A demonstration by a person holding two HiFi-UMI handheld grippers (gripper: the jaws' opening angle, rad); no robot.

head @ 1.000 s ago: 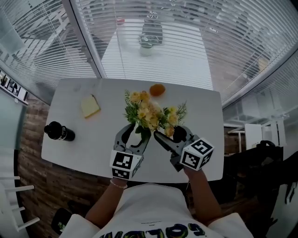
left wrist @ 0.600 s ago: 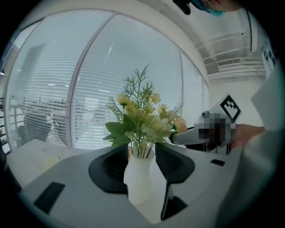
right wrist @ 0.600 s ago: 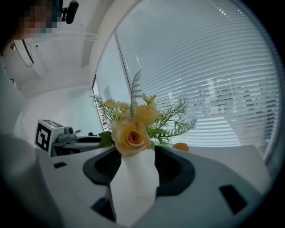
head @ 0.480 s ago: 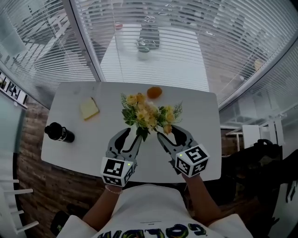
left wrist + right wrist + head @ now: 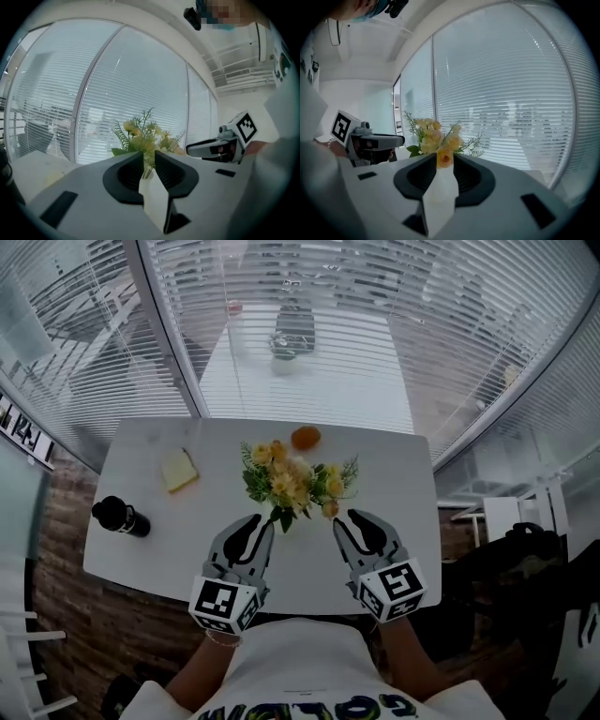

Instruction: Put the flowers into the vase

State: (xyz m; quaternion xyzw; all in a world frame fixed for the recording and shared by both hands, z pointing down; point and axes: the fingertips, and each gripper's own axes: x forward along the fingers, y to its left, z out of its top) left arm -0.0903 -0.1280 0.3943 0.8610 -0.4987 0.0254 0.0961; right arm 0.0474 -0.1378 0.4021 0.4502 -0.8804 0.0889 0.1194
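Flowers (image 5: 292, 482) stand upright mid-desk (image 5: 394, 474), just beyond and between the two claws, about equally near. Left claw (image 5: 260, 524) and right claw (image 5: 349, 518): both empty, jaws just closed down to narrow gaps.

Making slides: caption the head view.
Left tool and right tool, jaws just closing on nothing, point at the flowers on the table.

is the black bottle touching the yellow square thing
Apart. The head view shows bare white table between the black bottle and the yellow square thing.
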